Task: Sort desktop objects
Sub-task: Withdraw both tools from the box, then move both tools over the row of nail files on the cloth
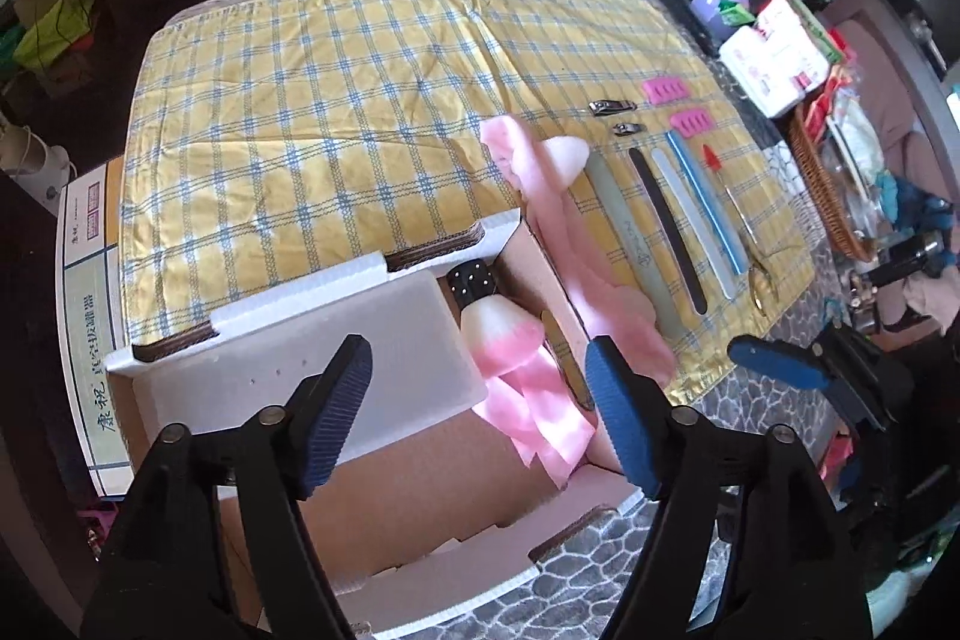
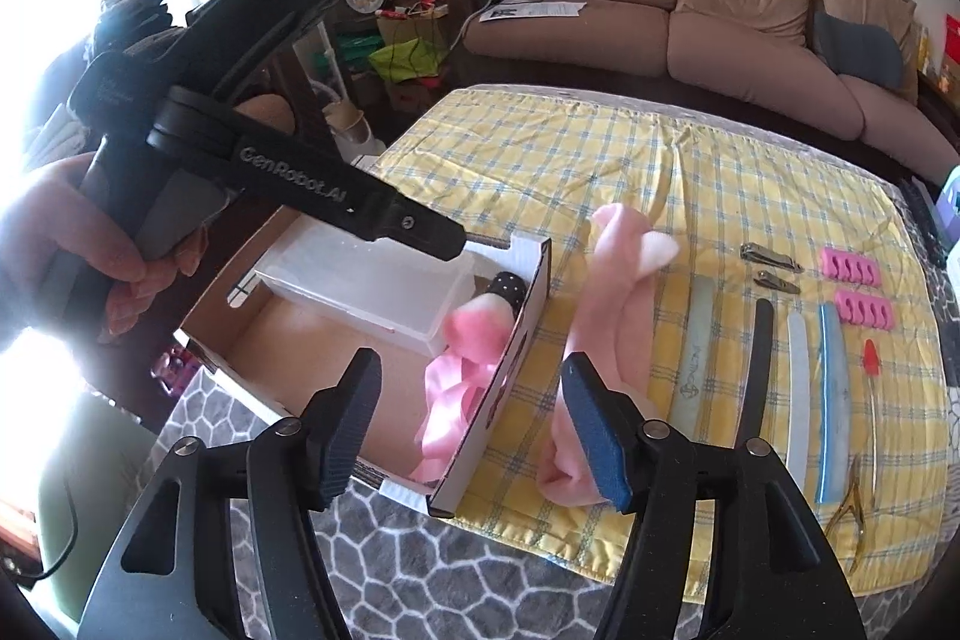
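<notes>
At left in the right wrist view, "GenRobot.AI" stands in raised grey letters along the black arm of the left gripper [image 2: 414, 226]. In the left wrist view, the cardboard box flap [image 1: 90, 340] at the frame's left edge bears green Chinese characters, "康祝" leading a longer line too blurred to read fully. The grey-green nail file [image 2: 690, 370] carries a faint, unreadable logo.

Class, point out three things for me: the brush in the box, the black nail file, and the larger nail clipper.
brush [image 1: 501, 325], left wrist view, on its white bristles.
black nail file [image 2: 761, 361], right wrist view, mid-length of the strip.
larger nail clipper [image 2: 770, 255], right wrist view, on the metal lever.
</notes>
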Tool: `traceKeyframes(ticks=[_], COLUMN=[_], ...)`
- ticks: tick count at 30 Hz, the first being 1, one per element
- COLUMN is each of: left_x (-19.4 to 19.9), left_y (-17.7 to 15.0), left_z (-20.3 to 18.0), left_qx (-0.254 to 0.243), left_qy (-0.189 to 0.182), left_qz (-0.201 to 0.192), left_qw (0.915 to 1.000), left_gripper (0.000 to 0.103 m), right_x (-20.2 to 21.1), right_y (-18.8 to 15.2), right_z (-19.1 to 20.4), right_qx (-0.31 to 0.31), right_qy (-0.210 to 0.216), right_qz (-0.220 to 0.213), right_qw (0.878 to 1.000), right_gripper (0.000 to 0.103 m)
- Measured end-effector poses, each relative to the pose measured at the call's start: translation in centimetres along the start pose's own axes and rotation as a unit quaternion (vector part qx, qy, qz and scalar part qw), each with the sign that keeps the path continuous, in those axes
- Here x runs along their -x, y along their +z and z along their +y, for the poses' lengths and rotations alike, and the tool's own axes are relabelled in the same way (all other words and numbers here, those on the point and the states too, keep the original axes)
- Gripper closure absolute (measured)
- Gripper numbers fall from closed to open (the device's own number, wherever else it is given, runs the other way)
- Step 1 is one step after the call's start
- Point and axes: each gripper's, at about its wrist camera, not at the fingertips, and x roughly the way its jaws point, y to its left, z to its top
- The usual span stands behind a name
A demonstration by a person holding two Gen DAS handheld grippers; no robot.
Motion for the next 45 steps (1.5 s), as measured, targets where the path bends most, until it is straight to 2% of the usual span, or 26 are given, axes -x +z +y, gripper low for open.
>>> traceKeyframes(ticks=[2, 6, 7, 8, 14, 23, 35, 42, 45], left_x=[0.8, 2.1, 2.5, 2.8, 4.1, 6.6, 7.7, 7.3, 7.2], left_y=[-1.4, -4.5, -5.3, -6.1, -10.1, -13.9, -17.0, -17.7, -17.4], left_z=[0.7, 2.0, 2.2, 2.4, 3.4, 3.6, 3.2, 0.3, -1.4], left_qx=[0.007, 0.011, 0.009, 0.009, 0.019, 0.033, 0.041, 0.020, 0.017], left_qy=[0.006, 0.014, 0.023, 0.028, 0.055, 0.083, 0.082, 0.050, 0.036], left_qz=[-0.012, -0.018, -0.022, -0.027, -0.047, -0.098, -0.109, -0.131, -0.143], left_qw=[0.9999, 0.9997, 0.9995, 0.9992, 0.9972, 0.9911, 0.9898, 0.9898, 0.9889], left_gripper=[0.016, 0.011, 0.006, 0.000, 0.000, 0.000, 0.000, 0.000, 0.000], right_x=[0.1, -0.1, -0.2, -0.2, -1.1, -1.1, 0.9, 3.9, 5.0], right_y=[0.0, -0.2, -0.3, -0.4, -0.9, -1.5, -2.8, -5.2, -6.6], right_z=[0.5, 1.1, 1.1, 1.2, 2.5, 4.9, 5.8, 2.4, 0.2], right_qx=[0.003, -0.003, -0.006, -0.012, -0.015, -0.028, -0.046, -0.051, -0.072], right_qy=[-0.004, -0.031, -0.031, -0.029, -0.031, -0.036, -0.045, -0.070, -0.082], right_qz=[-0.003, 0.001, 0.000, -0.001, 0.008, 0.005, -0.007, -0.011, -0.011], right_qw=[1.000, 1.000, 0.999, 1.000, 0.999, 0.999, 0.998, 0.996, 0.994], right_gripper=[0.024, 0.009, 0.001, 0.000, 0.000, 0.000, 0.000, 0.000, 0.000])
